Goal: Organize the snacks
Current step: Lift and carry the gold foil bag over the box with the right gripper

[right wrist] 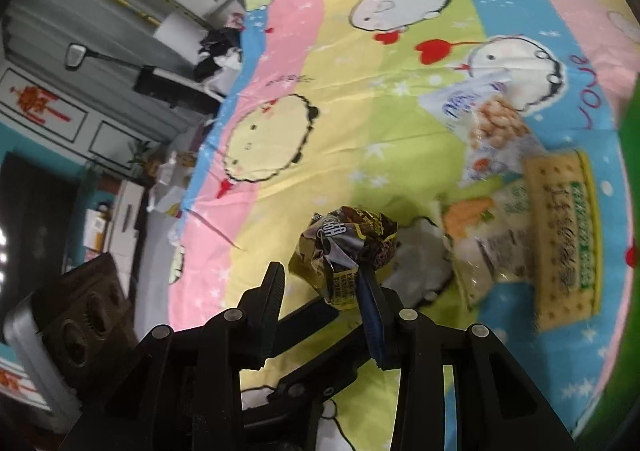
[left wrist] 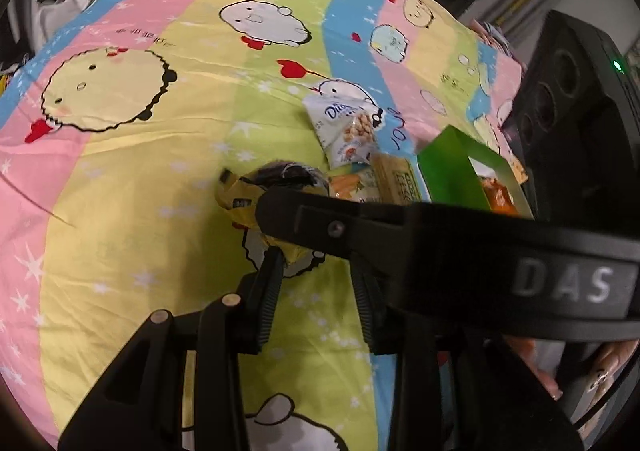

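Left gripper (left wrist: pixel 316 259): seen at the bottom centre of the left wrist view; its left finger tip touches the lower corner of the crumpled packet, its right tip is hidden behind the other gripper, so its grip cannot be told.
Right gripper (right wrist: pixel 320 275): narrowed onto the packet, which is pinched between its two fingers at the lower centre of the right wrist view; in the left wrist view its black body is laid across the frame.
Crumpled packet (right wrist: pixel 344 247): yellow and dark brown, found at the tips of both grippers.
White bag (left wrist: pixel 344 131): printed with round nuts, laid flat up and right of the packet, well apart from it.
Cracker pack (right wrist: pixel 560 235): laid just below the white bag, overlapping a carrot-printed pack (right wrist: pixel 476 223).
Green box (left wrist: pixel 452 171): set at the right edge, just beside the cracker pack; orange wrappers (left wrist: pixel 496 195) are seen inside.
Cartoon sheet (left wrist: pixel 160 171): pastel-striped, spread beneath everything.
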Demonstrator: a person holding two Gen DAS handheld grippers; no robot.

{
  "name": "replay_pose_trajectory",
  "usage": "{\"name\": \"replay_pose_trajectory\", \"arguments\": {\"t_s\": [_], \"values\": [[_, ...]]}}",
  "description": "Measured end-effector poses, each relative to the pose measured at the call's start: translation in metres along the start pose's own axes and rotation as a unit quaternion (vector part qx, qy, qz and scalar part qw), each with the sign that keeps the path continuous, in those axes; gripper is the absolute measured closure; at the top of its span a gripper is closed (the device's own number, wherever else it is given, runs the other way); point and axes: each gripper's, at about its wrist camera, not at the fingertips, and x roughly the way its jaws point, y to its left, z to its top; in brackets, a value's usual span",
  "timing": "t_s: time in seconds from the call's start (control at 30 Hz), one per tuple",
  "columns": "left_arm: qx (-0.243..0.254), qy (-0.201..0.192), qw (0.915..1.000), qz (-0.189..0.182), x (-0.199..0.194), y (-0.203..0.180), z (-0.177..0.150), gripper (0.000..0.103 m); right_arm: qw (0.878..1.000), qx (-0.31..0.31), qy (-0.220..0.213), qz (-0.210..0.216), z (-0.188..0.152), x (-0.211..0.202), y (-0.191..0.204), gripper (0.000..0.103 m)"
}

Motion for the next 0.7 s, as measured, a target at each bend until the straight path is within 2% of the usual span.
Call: {"name": "replay_pose_trajectory", "arguments": {"t_s": [0.1,0.13,0.2,0.23,0.3,0.37,0.43,0.5,0.57,0.7], "values": [[-0.011,-0.005,0.9998,-0.015,-0.006,0.006,0.002,0.068,1.000,0.008,0.002,-0.013,-0.001,0.004,-0.005,0.063],[-0.025,-0.001,0.9989,-0.041,-0.008,0.010,0.003,0.068,1.000,0.013,0.008,-0.016,-0.002,0.007,-0.007,0.063],[-0.029,0.010,0.9976,-0.062,-0.009,0.012,0.004,0.068,1.000,0.016,0.012,-0.011,-0.004,0.008,-0.010,0.063],[-0.030,0.017,0.9976,-0.060,-0.009,0.014,0.004,0.064,1.000,0.018,0.017,-0.010,-0.006,0.009,-0.011,0.063],[-0.037,0.031,0.9972,-0.057,-0.007,0.017,0.005,0.050,0.999,0.024,0.021,-0.009,-0.008,0.008,-0.013,0.063],[-0.038,0.039,0.9969,-0.056,-0.005,0.018,0.005,0.046,0.999,0.027,0.023,-0.017,-0.008,0.006,-0.014,0.063],[-0.035,0.035,0.9982,-0.034,-0.006,0.020,0.005,0.042,0.999,0.031,0.019,-0.023,-0.009,0.001,-0.014,0.063],[-0.040,0.028,0.9987,-0.018,-0.007,0.024,0.005,0.033,0.999,0.034,0.013,-0.039,-0.009,-0.005,-0.015,0.049],[-0.053,0.024,0.9982,-0.015,-0.005,0.031,0.007,0.029,0.999,0.030,-0.001,-0.044,-0.008,-0.014,-0.014,0.040],[-0.061,0.023,0.9978,-0.008,0.000,0.036,0.007,0.025,0.998,0.031,-0.029,-0.041,-0.003,-0.027,-0.015,0.027]]}}
